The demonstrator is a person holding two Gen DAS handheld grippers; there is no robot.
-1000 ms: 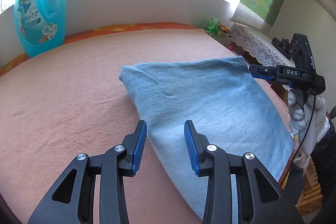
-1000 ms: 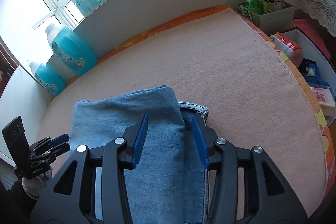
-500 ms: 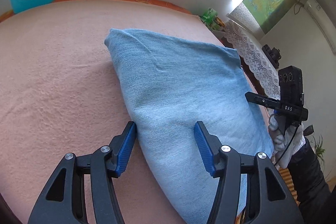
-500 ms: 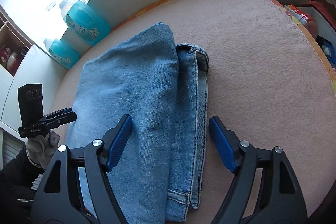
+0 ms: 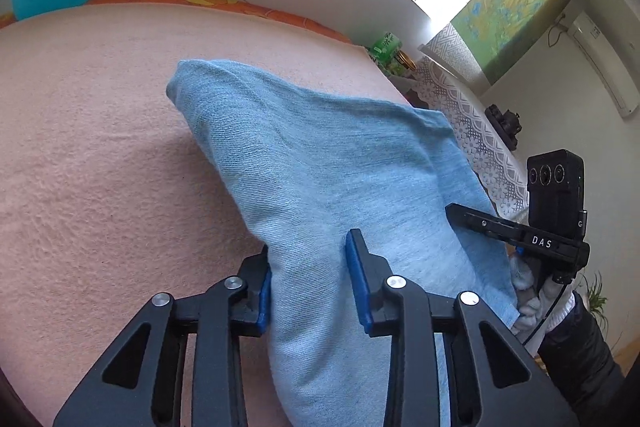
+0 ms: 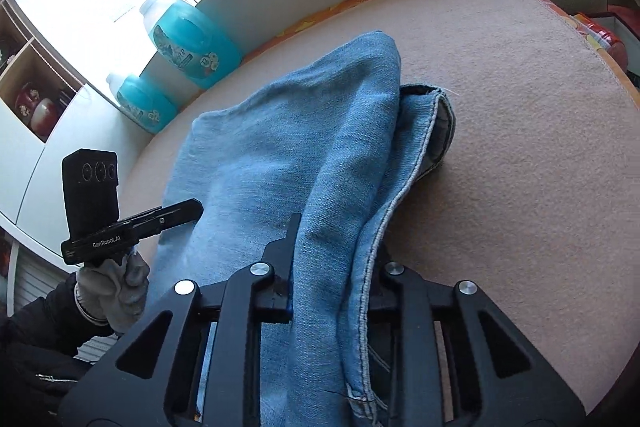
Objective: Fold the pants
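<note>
On the pink blanket (image 5: pixel 100 167) the folded jeans (image 5: pixel 320 167) lie in a thick bundle, and the left gripper (image 5: pixel 308 275) has just closed its jaws over the near left fold, blue pads pressing the denim from both sides, probably so that all the layers lift together. To the right, the right gripper (image 6: pixel 332 267) has likewise just closed, and it pinches the near right edge of the same jeans (image 6: pixel 288 163), where the stitched seam and hem stack up. With both near corners clamped, the bundle looks ready to be carried toward the far end, where blue detergent bottles (image 6: pixel 192 43) stand along the wall, for one more fold.
</note>
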